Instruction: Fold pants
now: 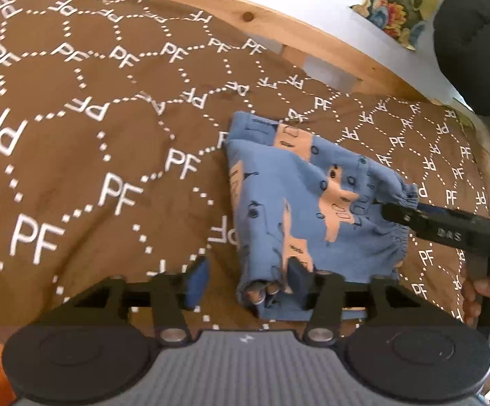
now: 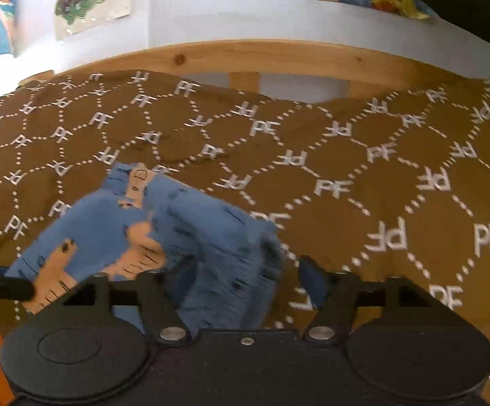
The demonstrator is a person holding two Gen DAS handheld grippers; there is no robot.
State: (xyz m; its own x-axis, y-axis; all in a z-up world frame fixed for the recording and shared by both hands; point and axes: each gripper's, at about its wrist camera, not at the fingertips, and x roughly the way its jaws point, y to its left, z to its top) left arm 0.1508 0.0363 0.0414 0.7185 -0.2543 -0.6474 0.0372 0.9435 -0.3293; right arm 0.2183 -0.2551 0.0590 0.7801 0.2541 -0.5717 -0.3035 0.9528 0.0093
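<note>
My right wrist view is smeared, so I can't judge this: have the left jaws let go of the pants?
Observer: Yes. The left wrist view shows the left gripper open, with one finger against the near corner of the pants and the other over the bedspread.
Operator: Is the fold tidy?
Observer: Fairly. It is a compact bundle, with layered ends showing at that near corner.
Operator: And my other tool from that side?
Observer: One finger of the right gripper reaches the gathered waistband, and a hand grips its handle.
</note>
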